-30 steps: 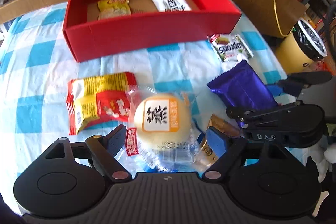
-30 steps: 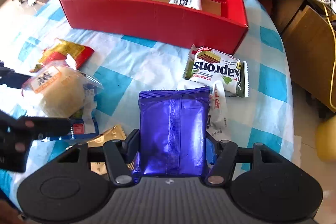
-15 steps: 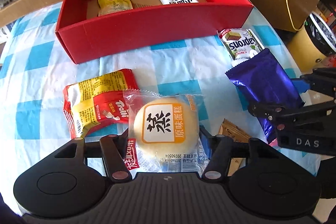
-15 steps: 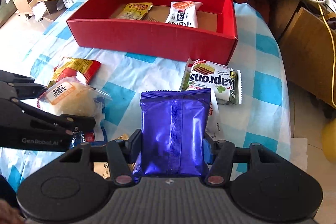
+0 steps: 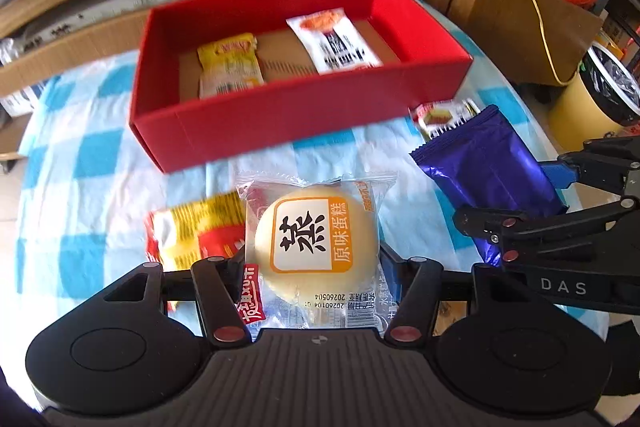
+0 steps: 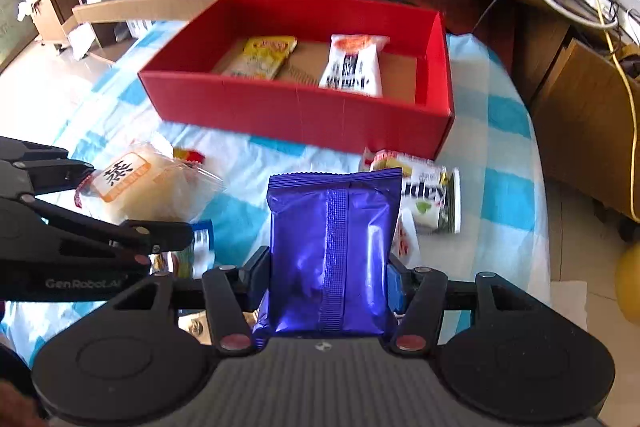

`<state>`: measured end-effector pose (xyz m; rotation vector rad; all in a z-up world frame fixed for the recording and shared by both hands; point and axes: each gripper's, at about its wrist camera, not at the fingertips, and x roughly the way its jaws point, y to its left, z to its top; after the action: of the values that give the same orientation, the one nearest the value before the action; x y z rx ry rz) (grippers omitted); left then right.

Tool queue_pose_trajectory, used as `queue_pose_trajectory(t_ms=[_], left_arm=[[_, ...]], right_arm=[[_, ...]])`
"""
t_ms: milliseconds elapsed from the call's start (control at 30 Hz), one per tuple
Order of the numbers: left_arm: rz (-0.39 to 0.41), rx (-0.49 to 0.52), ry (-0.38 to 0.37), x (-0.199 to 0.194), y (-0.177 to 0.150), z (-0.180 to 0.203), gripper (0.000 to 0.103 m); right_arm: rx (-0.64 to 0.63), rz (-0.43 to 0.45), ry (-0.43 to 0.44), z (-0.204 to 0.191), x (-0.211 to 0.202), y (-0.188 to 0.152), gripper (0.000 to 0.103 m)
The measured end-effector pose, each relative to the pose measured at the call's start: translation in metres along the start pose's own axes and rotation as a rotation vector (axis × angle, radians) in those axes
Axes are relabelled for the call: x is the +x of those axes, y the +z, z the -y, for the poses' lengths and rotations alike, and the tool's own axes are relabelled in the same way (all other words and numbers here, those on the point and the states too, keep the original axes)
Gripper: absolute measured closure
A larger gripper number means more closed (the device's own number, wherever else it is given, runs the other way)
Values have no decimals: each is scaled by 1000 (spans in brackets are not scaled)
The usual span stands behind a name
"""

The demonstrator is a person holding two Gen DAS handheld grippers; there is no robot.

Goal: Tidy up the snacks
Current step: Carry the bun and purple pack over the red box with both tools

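Note:
My left gripper point(image 5: 314, 261) is shut on a clear-wrapped steamed cake point(image 5: 316, 235) and holds it above the checked cloth. My right gripper point(image 6: 328, 273) is shut on a purple foil packet point(image 6: 332, 247), also lifted. Each held snack shows in the other view: the purple foil packet point(image 5: 484, 163) at the right, the steamed cake point(image 6: 132, 183) at the left. Beyond both stands the red box point(image 5: 280, 119), seen too as the red box point(image 6: 296, 107), with a yellow packet point(image 5: 228, 67) and a white packet point(image 5: 336, 41) inside.
A red-and-yellow snack bag point(image 5: 192, 235) lies on the cloth left of the cake. A green-and-white wafer pack point(image 6: 428, 195) lies by the box's right corner. A small blue packet point(image 6: 200, 243) and a gold one sit low between the grippers. A yellow bin point(image 5: 592, 95) stands beyond the table's right edge.
The left gripper closed on the steamed cake and lifted it a little off the cloth. The right gripper rose with the purple packet. The red box now sits more centred in both views.

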<state>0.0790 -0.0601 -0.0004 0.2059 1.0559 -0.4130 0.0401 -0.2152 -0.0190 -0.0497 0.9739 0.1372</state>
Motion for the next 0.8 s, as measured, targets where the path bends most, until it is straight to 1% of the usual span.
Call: queue_pose_trajectory(t_ms=[267, 800], left_arm=[[39, -16, 35, -3, 15, -4, 38], [98, -61, 67, 3, 51, -14, 38]], right_arm=[[14, 45, -2, 1, -5, 15, 20], [56, 131, -4, 8, -6, 57, 20]])
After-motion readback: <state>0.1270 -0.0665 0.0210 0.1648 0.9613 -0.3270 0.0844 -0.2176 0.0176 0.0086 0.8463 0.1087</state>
